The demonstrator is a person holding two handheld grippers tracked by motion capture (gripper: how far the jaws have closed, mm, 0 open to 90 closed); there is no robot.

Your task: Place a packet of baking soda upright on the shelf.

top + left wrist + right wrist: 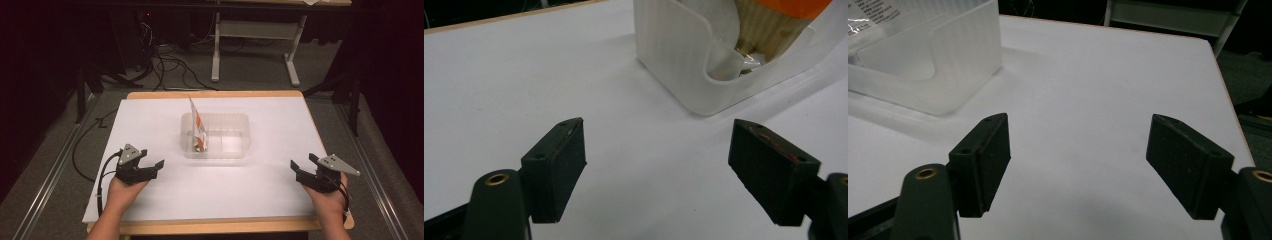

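Snack packet with orange print stands tilted in the left part of a clear plastic container at the middle of the white table. The left gripper at 8 o'clock and the right gripper at 4 o'clock rest with jaws wide apart and empty, well apart from the packet. The left gripper view shows the packet's ridged lower part through the container wall, while the right gripper view shows small printed text behind the container.

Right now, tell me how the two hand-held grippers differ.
The left hand-held gripper sits at the table's left, nearer the packet in the bin; the right hand-held gripper sits at the right, beside the bin's bare end. Both are open, holding nothing.
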